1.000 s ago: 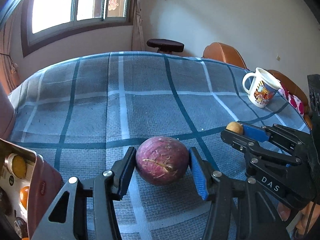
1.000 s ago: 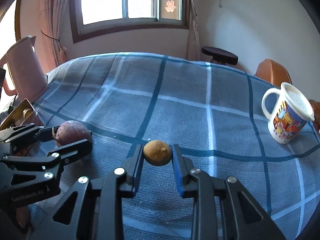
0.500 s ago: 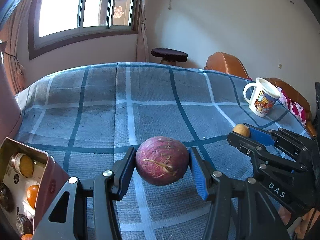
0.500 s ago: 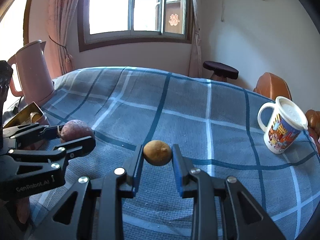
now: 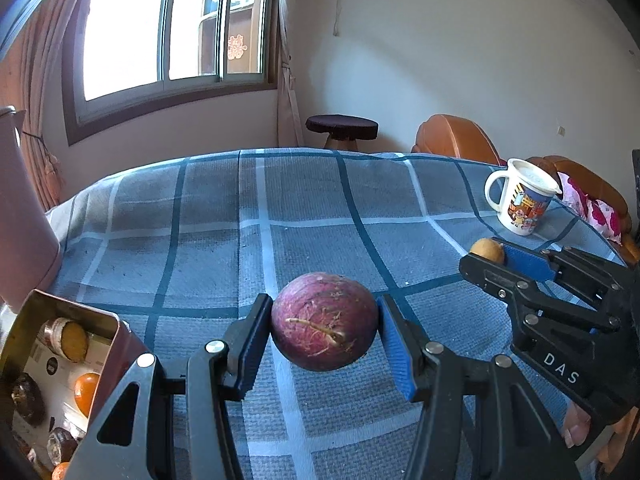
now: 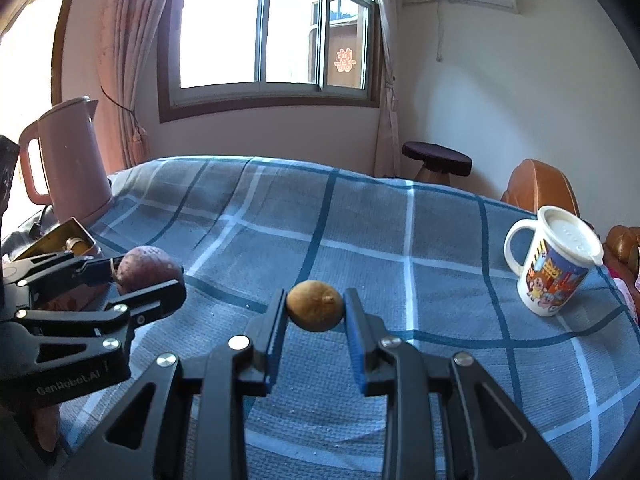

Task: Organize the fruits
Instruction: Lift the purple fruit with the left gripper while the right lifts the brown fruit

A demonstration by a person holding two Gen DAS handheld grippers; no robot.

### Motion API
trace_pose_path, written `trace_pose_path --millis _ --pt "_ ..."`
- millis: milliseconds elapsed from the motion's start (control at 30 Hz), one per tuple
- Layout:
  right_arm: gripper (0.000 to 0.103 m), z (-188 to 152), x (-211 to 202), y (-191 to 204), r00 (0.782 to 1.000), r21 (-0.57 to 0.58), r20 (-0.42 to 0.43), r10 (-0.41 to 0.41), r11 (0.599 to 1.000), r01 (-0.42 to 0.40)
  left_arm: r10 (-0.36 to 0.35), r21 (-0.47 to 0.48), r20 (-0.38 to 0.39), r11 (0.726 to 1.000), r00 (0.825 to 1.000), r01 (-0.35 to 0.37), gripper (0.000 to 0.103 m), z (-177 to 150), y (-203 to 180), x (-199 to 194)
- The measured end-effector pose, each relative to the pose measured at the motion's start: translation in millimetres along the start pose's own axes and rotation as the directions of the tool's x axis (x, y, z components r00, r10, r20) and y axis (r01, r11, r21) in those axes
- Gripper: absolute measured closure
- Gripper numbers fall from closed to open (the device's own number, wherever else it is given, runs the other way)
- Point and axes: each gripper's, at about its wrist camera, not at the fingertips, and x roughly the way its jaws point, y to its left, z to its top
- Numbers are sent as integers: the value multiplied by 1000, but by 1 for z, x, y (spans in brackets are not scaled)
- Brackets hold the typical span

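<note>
My left gripper (image 5: 324, 330), pitched down and clamped on the purple passion fruit (image 5: 324, 321) above the near edge of the table (image 5: 320, 216), is nearer the open tin (image 5: 60, 356) at the near-left corner than my right gripper (image 6: 316, 314), clamped on the small brown fruit (image 6: 315, 306).

Tin (image 5: 116, 320) w/ fruits at table's (image 5: 304, 208) left edge, kettle (image 6: 70, 160) behind; mug (image 5: 520, 204) far right.
</note>
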Motion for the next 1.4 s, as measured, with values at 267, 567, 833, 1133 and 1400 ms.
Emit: trace_pose_path --millis 267,567,833,1133,1400 --pt "72 -1 -4 2 1000 -2 23 -5 1000 5 17 5 23 1000 1000 -17 48 -1 -2 -5" --pt "72 -1 -11 1 998 2 60 -16 1000 16 32 12 52 999 998 -33 48 -3 -3 -13" --pt "72 -2 -16 2 996 -1 87 -26 1000 26 45 19 75 999 996 -47 48 -5 -5 -19" --pt "72 -4 -23 4 993 -5 115 -28 1000 28 60 36 104 997 993 -64 48 -6 -8 -25" --pt "72 -6 -31 7 989 -15 146 -29 999 32 76 37 134 996 988 -82 48 -7 -9 -31"
